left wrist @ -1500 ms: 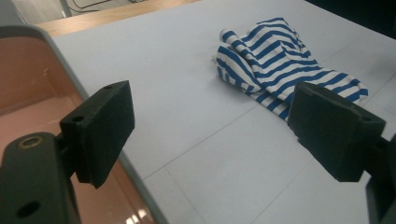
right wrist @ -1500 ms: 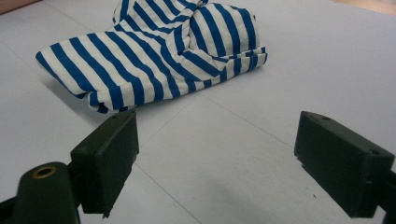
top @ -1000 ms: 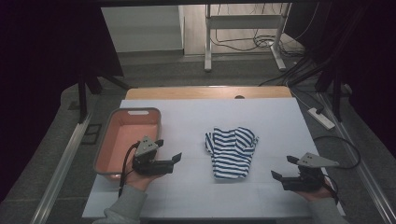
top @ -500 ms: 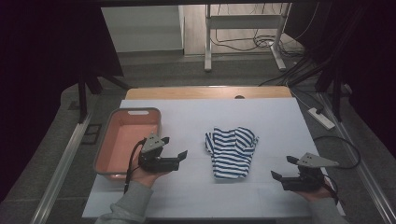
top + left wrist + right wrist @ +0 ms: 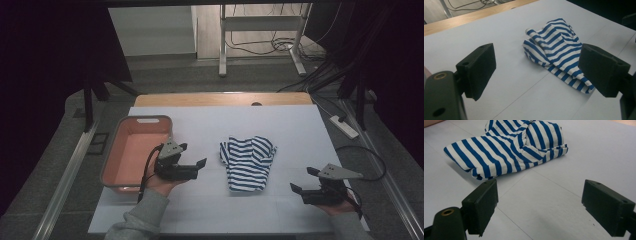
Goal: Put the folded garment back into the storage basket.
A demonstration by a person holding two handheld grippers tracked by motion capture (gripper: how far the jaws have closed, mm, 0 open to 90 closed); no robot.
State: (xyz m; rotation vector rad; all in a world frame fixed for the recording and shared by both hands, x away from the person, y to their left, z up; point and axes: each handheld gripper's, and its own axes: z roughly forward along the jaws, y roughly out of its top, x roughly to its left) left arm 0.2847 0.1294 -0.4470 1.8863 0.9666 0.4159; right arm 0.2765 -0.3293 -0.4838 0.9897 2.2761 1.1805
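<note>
A blue-and-white striped garment [image 5: 247, 161] lies crumpled in the middle of the white table [image 5: 210, 125]. My left gripper [image 5: 194, 155] is open just left of it, jaws pointing at the cloth with a short gap between. From the left gripper view the garment [image 5: 556, 52] lies ahead between the spread pads [image 5: 480, 68]. My right gripper [image 5: 304, 180] is open near the front right of the table, well clear of the cloth. In the right gripper view the garment [image 5: 509, 147] lies beyond the gripper's wide jaws.
A salmon-coloured tray [image 5: 114, 162] with a grey rim stands at the table's left side, behind my left hand. A wooden strip [image 5: 215, 99] runs along the far edge. Cables and a power strip [image 5: 344, 126] lie on the floor to the right.
My left gripper has moved right and away from the tray toward the striped garment. The right gripper has stayed nearly still.
</note>
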